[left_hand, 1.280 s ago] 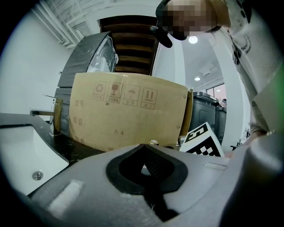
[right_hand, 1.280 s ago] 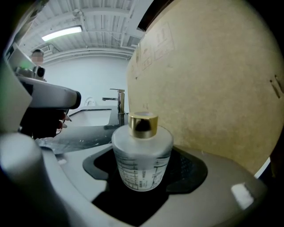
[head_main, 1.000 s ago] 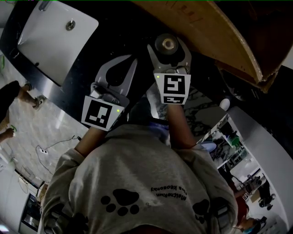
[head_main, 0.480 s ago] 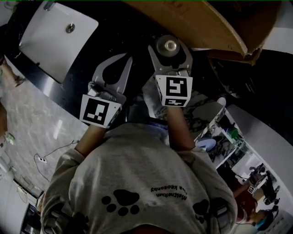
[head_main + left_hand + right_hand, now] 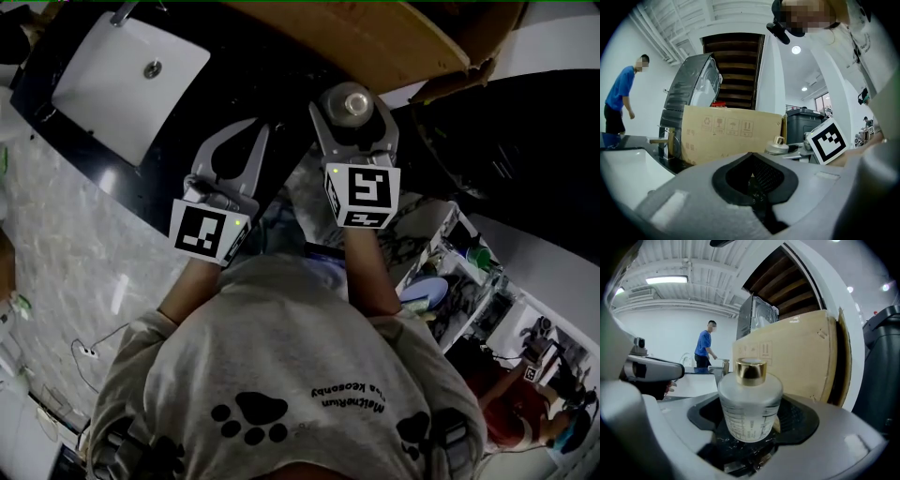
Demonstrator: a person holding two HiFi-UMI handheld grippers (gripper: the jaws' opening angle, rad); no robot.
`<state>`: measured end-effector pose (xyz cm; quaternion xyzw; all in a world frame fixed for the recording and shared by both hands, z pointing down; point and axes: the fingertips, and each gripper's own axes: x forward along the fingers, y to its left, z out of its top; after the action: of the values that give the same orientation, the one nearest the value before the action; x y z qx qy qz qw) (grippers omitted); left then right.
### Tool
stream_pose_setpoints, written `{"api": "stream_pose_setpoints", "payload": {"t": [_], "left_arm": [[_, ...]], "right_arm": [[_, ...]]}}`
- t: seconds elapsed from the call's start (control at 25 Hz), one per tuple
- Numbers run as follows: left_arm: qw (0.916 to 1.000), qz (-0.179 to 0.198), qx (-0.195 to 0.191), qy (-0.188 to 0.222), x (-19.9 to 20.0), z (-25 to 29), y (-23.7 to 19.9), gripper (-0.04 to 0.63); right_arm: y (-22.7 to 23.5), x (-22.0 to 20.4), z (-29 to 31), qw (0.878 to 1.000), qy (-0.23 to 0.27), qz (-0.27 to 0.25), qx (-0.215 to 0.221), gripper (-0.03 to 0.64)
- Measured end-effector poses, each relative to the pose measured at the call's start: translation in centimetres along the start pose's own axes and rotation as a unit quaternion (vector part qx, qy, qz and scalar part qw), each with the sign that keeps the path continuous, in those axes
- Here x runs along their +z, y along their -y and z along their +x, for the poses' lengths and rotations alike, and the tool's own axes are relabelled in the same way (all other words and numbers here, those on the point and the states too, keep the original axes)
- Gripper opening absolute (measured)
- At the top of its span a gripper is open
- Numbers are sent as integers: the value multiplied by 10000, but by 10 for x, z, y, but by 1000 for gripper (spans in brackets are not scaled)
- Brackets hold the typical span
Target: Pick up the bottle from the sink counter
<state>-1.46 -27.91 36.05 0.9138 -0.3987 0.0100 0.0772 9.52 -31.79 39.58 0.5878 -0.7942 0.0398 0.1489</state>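
Right gripper (image 5: pixel 352 105) drifted rightward, fingers pinching round frosted-glass bottle (image 5: pixel 750 404), gold cap (image 5: pixel 751 370); left gripper (image 5: pixel 259 127) fingers pressed together.

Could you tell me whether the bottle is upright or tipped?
Upright: the bottle stands with its gold cap on top, inside the right claw.
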Motion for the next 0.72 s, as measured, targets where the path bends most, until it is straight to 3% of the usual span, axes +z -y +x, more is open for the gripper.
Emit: {"api": "stream_pose_setpoints", "payload": {"t": [0.72], "left_arm": [[9975, 179, -648, 238, 19, -71, 31, -2]], "right_arm": [[-39, 38, -99, 9975, 212, 299, -600, 330]]}}
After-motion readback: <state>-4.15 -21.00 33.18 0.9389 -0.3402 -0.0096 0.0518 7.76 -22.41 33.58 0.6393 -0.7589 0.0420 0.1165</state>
